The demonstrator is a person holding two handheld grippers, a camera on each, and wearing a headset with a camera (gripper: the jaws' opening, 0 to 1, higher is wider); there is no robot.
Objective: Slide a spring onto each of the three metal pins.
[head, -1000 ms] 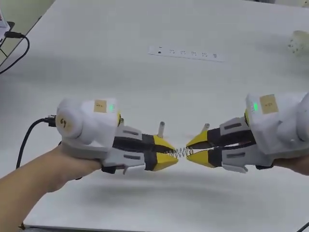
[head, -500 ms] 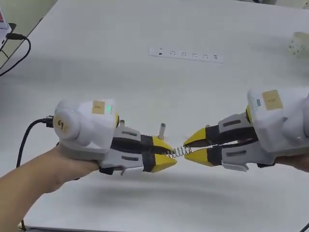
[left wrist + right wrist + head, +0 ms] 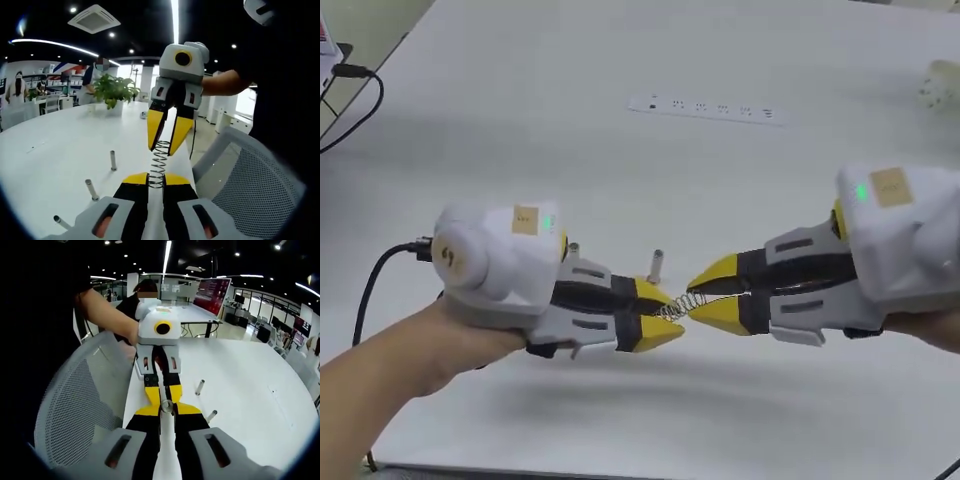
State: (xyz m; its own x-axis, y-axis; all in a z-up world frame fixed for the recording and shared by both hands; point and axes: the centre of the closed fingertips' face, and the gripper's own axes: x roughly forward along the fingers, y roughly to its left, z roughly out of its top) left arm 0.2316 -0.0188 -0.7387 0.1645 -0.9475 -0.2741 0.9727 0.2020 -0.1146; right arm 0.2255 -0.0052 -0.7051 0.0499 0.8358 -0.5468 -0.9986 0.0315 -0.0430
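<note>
**Spring pinched at both ends above the desk's near edge**

The left gripper (image 3: pixel 672 316) and the right gripper (image 3: pixel 695 298) are meeting tip to tip above the near edge of the desk (image 3: pixel 620 170). The spring (image 3: pixel 678 305) is bridging the short gap between them. Each gripper's jaws are standing narrow and nipping one end of the coil, so the spring is hanging in the air, clear of the desk.

In the left gripper view the coil is running straight from that gripper's own jaws into the right gripper's tips. In the right gripper view it is showing end-on, as a small ring between the yellow tips.

The two-ended hold is probably serving as a re-grip. One gripper seems to be steadying the spring while the other is settling into a hold that leaves an open end free and lined up for a pin.

The three pins (image 3: pixel 91 189) are standing upright and bare near the near edge, just behind the left gripper's tips. They are close to the spring but not touching it. No pin is carrying a spring yet, so the task is looking barely begun.
</note>
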